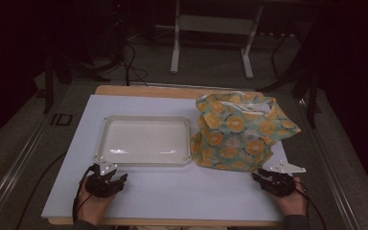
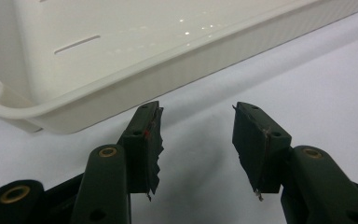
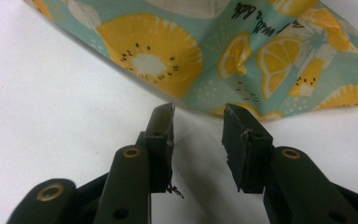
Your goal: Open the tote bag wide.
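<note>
A white bench (image 1: pixel 172 191) with a wooden edge stands on grey carpet (image 1: pixel 211 67). Beyond it, the legs of a pale metal frame (image 1: pixel 175 48) rise into a dark, dimly lit room, with black cables (image 1: pixel 132 67) trailing across the floor.

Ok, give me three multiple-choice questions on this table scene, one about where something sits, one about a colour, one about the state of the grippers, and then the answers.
1. Where does the fruit-print bag sit relative to the white tray?
A. Inside the tray
B. On the tray's right side
C. On the tray's left side

2. What is the background colour of the bag's fabric between the yellow fruit slices?
A. Pale teal
B. Red
C. Black

3. How do the jaws of the left gripper and right gripper stand?
A. Both clamped on the bag
B. Left holds the tray rim
C. Both open, holding nothing

Answers:
1 B: the high view shows the bag on the table beside the tray's right edge.
2 A: the right gripper view shows pale teal fabric around the slices.
3 C: each gripper view shows a bare gap between its jaws.
</note>
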`<state>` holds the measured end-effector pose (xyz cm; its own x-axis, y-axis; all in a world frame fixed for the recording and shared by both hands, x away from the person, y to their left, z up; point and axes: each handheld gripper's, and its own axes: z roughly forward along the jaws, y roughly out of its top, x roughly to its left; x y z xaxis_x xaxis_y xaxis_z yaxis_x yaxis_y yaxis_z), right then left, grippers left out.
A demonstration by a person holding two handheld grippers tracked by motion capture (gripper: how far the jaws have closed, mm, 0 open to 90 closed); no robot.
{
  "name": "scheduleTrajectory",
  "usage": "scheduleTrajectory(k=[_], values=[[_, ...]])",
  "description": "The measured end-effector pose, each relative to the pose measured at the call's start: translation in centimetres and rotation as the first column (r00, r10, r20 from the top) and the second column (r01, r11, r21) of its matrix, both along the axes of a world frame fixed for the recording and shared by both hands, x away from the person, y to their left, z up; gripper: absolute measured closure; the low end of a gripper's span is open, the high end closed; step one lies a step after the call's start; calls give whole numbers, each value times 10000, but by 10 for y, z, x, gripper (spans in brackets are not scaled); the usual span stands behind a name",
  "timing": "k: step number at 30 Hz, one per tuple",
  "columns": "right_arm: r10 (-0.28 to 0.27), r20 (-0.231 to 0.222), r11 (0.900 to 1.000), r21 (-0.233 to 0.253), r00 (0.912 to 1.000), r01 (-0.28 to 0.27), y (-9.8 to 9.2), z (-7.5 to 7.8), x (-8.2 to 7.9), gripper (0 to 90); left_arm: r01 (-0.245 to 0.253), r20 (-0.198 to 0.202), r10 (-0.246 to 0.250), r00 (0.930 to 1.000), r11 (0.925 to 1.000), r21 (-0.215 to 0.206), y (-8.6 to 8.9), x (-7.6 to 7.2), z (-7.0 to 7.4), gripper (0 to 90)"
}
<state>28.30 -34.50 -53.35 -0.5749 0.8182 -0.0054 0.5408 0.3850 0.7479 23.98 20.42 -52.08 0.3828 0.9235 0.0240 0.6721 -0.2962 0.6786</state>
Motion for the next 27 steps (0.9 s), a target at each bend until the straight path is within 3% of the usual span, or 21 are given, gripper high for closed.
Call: scheduleTrajectory(k=[9, 15, 27], values=[[-69, 118, 9999, 155, 9999, 67, -1, 5, -2, 635, 58, 42, -56, 10000, 9991, -427, 2, -2, 1, 543], [-87, 187, 9999, 63, 9998, 86, 0, 7, -2, 631, 391, 213, -379, 9991, 9974, -610, -4, -6, 3, 553], [-46, 424, 9999, 162, 9991, 39, 5, 22, -7, 617, 1493, 617, -1422, 9879, 9798, -1330, -23, -9, 16, 588]])
